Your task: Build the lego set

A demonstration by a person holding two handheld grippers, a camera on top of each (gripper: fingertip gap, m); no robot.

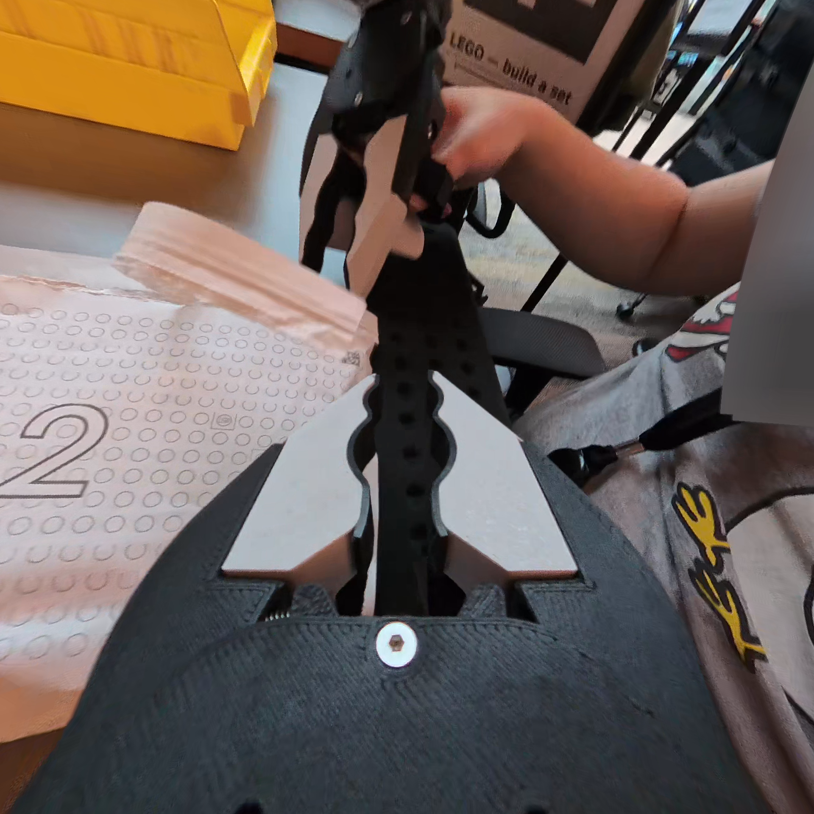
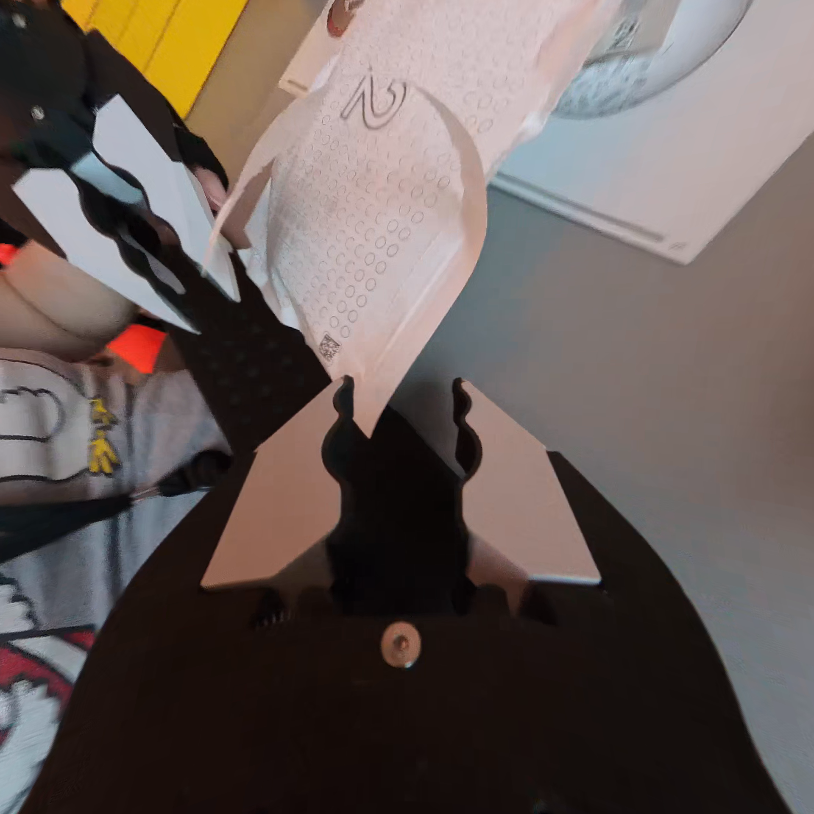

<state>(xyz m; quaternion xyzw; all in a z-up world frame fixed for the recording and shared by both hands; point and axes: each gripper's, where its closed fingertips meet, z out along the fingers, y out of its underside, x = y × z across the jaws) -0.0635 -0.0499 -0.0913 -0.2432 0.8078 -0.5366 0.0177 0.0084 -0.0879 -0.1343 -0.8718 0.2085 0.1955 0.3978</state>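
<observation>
- Two grippers are meeting over a long black studded plate point(image 1: 407, 440), a flat Lego piece with rows of round holes, which is hanging in the air at the table edge.
- A white paper parts bag point(image 1: 145, 396), printed with rings and a large outlined numeral, is lying on the table just left of the plate; its torn top flap is standing up, and what is inside is not showing.
- A yellow bin point(image 1: 132, 66) is sitting at the far left of the table point(image 1: 66, 207), well apart from the bag; its contents are hidden.
- In the right wrist view the same bag point(image 2: 365, 211) is hanging above the fingers, its lower corner dipping between them, with a white box point(image 2: 660, 176) lying on the grey surface behind it.
- The left gripper point(image 1: 403, 398) is pinching the near end of the plate, its pale pads pressing on both sides of it.
- The right gripper point(image 1: 352, 273) is coming down from above at the plate's far end, a bare hand point(image 1: 480, 132) wrapping its handle with the forearm stretching off to the right.
- The right gripper point(image 2: 403, 396) is showing its jaws spread wide apart, with the plate's dark end lying between them but not clamped.
</observation>
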